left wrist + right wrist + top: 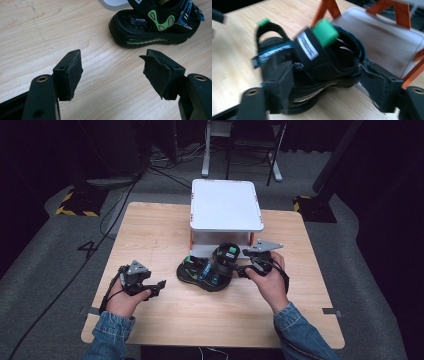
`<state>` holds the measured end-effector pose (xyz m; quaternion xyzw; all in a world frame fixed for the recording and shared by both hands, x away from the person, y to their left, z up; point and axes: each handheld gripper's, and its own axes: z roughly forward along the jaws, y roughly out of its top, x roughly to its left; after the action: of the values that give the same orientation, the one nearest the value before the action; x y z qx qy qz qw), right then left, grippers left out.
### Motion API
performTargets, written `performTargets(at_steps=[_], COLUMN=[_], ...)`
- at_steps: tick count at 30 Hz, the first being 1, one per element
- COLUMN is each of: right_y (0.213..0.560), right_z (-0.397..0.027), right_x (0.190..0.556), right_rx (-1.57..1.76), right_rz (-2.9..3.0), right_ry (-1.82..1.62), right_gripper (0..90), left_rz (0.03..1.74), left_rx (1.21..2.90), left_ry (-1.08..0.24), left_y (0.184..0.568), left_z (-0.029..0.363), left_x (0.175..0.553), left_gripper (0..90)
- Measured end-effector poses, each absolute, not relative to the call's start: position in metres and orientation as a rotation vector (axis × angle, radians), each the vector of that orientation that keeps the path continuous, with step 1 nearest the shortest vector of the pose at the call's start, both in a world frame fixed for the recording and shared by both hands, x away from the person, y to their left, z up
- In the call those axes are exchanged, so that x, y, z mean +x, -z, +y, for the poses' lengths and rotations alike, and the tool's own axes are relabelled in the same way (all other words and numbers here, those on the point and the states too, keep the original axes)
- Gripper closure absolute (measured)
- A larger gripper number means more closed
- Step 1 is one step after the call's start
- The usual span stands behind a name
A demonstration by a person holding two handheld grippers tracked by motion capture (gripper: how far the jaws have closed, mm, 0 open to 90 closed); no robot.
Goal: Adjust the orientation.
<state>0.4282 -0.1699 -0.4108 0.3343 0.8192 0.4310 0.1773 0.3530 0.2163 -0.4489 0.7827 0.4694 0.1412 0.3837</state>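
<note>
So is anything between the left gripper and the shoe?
No. The left gripper points at the black sandal with open jaws, and between them lies bare wooden table.

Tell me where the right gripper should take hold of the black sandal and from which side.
Grip the sandal at its heel end, across the sole and low heel wall, coming in level from the person's right. That end faces the right gripper, whose open jaws already straddle it in the right gripper view. The heel looks narrow and firm, while the straps above look soft and would probably flex.
</note>
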Motion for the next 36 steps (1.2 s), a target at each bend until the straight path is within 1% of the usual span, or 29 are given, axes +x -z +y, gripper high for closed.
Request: performTargets(at_steps=[4,5,7,8,9,10,11,12,14,15,19,23,27,29,31,32,33,35,36], right_y=[0.418,0.419,0.418,0.418,0.417,0.416,0.416,0.415,0.412,0.41,0.398,0.391,0.411,0.431,0.443,0.447,0.451,0.451,0.451], right_z=[-0.158,-0.157,-0.154,-0.152,-0.151,-0.15,-0.149,-0.149,-0.149,-0.149,-0.142,-0.126,-0.117,-0.117,-0.122,-0.125,-0.129,-0.137,-0.141], right_x=[0.446,0.449,0.453,0.454,0.454,0.453,0.452,0.451,0.45,0.45,0.454,0.451,0.456,0.462,0.466,0.468,0.47,0.47,0.47], right_rx=[1.038,1.053,1.048,1.039,1.006,0.978,0.947,0.916,0.859,0.841,0.69,0.502,0.474,0.485,0.527,0.551,0.587,0.633,0.67], right_rz=[2.319,2.31,2.297,2.298,2.305,2.302,2.289,2.278,2.257,2.254,2.196,2.099,2.085,2.082,2.074,2.071,2.098,2.122,2.137], right_ry=[-1.219,-1.221,-1.193,-1.168,-1.126,-1.112,-1.09,-1.083,-1.08,-1.085,-1.095,-1.102,-1.104,-1.076,-1.064,-1.057,-1.043,-1.068,-1.085], right_gripper=[25.1,26.4,32.3,36.8,45.4,50.3,58.1,69.9,83.1,84.4,85.4,85.3,84.8,83.9,77.0,71.8,64.4,59.2,53.0], left_rz=[1.196,1.202,1.204,1.205,1.202,1.206,1.206,1.203,1.207,1.207,1.201,1.208,1.205,1.202,1.207,1.207,1.208,1.208,1.207], left_rx=[1.996,1.994,1.993,1.988,1.989,1.987,1.987,1.989,1.99,1.99,1.999,1.993,1.989,1.988,1.982,1.981,1.981,1.983,1.984], left_ry=[-0.358,-0.356,-0.356,-0.356,-0.359,-0.362,-0.364,-0.363,-0.363,-0.365,-0.361,-0.357,-0.36,-0.358,-0.363,-0.362,-0.356,-0.36,-0.359], left_y=[0.45,0.45,0.45,0.45,0.45,0.45,0.45,0.45,0.45,0.451,0.451,0.452,0.451,0.451,0.45,0.45,0.45,0.45,0.45], left_z=[0.217,0.217,0.218,0.218,0.219,0.219,0.22,0.22,0.22,0.219,0.217,0.218,0.22,0.22,0.221,0.221,0.221,0.221,0.221], left_x=[0.353,0.353,0.353,0.353,0.353,0.353,0.352,0.352,0.352,0.352,0.353,0.353,0.352,0.352,0.351,0.351,0.351,0.352,0.352], left_gripper=[31.3,31.3,31.3,31.3,31.3,31.3,31.3,31.3,31.3,31.4,31.3,31.3,31.3,31.3,31.3,31.3,31.4,31.3,31.4])
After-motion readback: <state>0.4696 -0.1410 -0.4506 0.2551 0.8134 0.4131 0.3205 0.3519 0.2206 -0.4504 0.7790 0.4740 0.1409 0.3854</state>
